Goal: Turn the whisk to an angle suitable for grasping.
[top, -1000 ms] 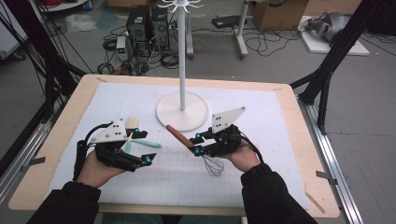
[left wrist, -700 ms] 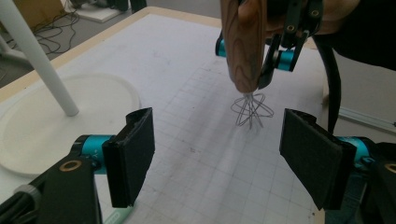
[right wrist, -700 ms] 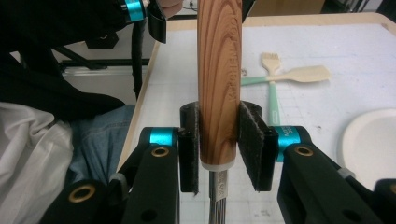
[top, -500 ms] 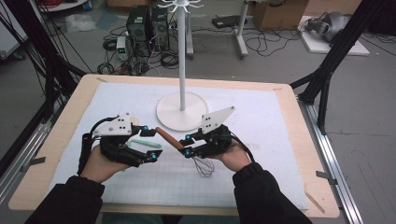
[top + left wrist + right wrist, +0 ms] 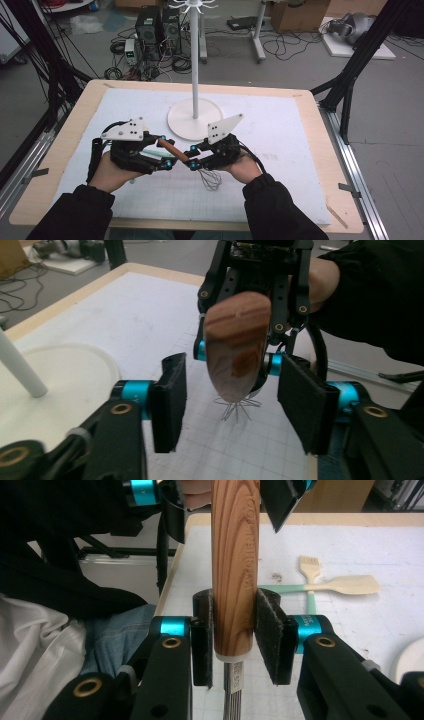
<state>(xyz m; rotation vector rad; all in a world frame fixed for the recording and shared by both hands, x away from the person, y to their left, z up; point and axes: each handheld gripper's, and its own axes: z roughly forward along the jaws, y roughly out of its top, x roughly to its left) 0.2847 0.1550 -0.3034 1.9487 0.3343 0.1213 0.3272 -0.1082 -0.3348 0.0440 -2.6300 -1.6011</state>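
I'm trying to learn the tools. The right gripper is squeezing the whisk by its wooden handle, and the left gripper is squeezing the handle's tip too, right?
Not quite. The right gripper is shut on the whisk by its wooden handle, but the left gripper is open: in the left gripper view its jaws stand apart on either side of the handle's rounded tip without touching it.

Grey floor [image 5: 390,125], strewn with black cables [image 5: 295,42]; computer towers [image 5: 157,25] and cardboard box [image 5: 295,12] stood beyond the wooden-edged table [image 5: 320,130]; black frame struts [image 5: 357,55] placed alongside.
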